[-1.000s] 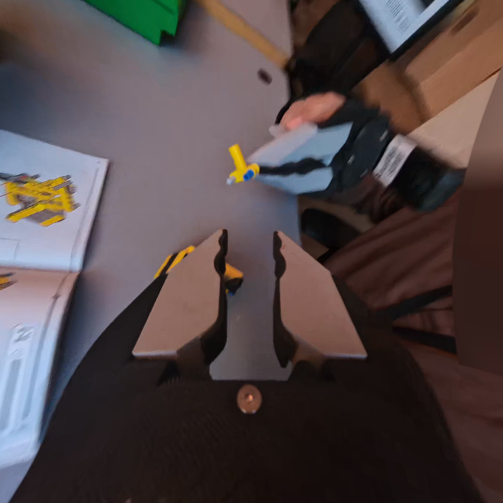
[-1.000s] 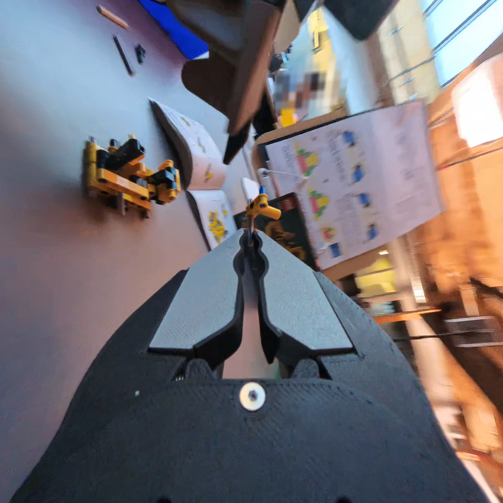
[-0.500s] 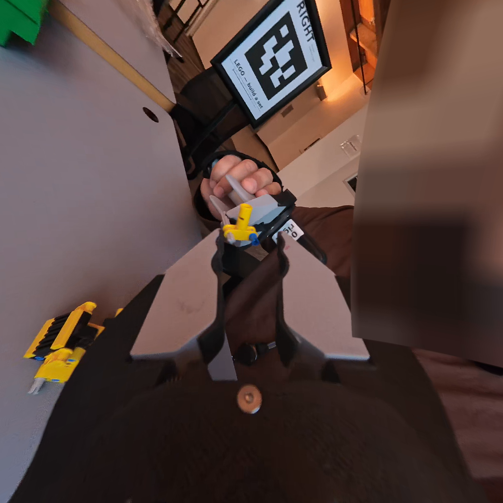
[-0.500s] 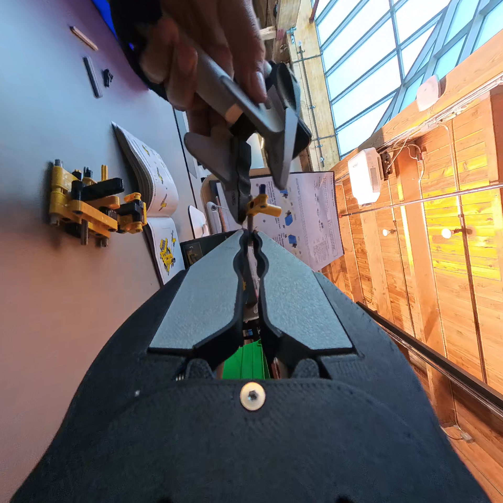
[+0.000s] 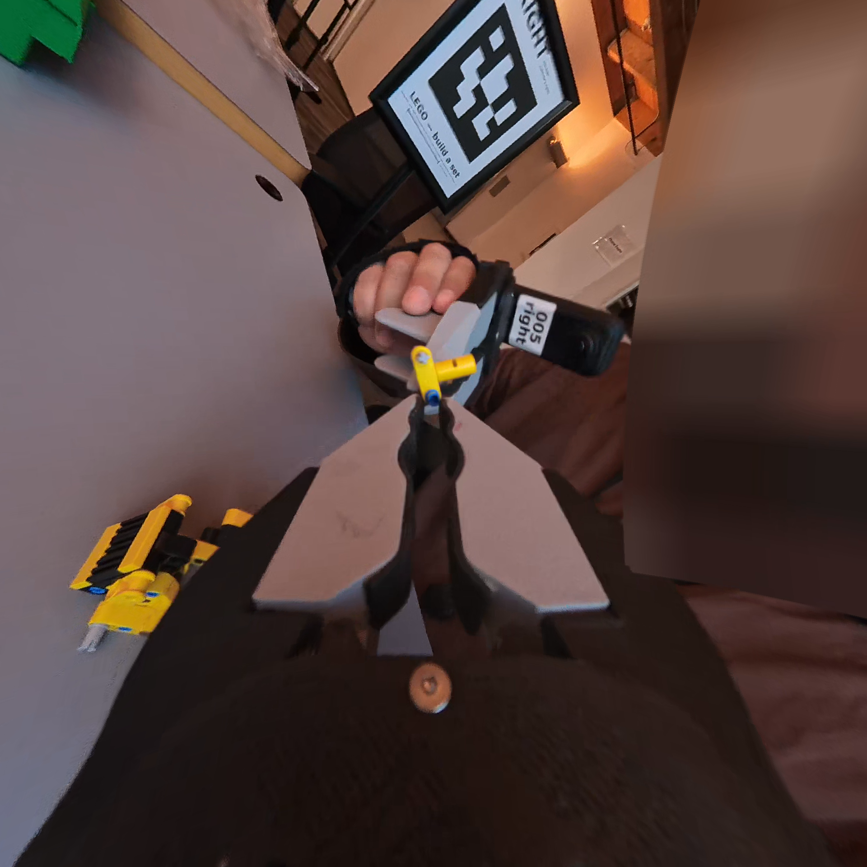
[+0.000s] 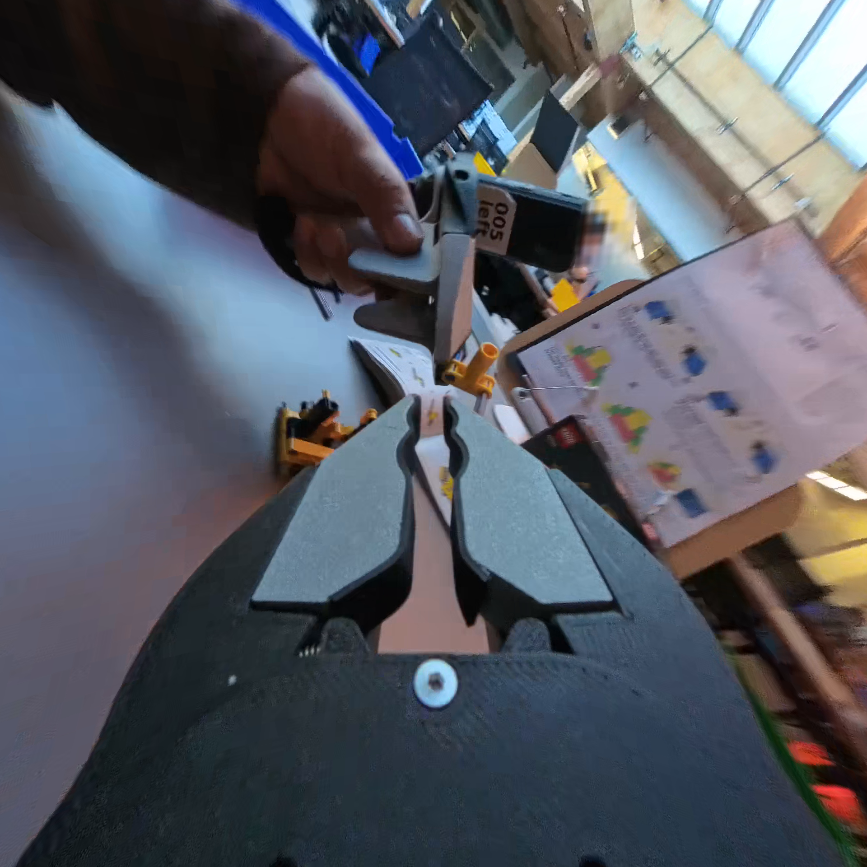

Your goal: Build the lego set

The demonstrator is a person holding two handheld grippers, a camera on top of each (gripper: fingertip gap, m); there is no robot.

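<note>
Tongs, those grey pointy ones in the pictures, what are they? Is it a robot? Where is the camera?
It is no robot. A person holds a pair of tongs in each hand, and a camera on each pair looks forward along its two fingers. One picture comes from the left tongs: they are shut on a small yellow piece. Behind it you see the person's hand holding the other pair. The other picture comes from the right tongs, which are open and hold nothing. On the grey table lies a partly built yellow and black lego model, and in the right view an open instruction booklet lies beyond it.
</note>
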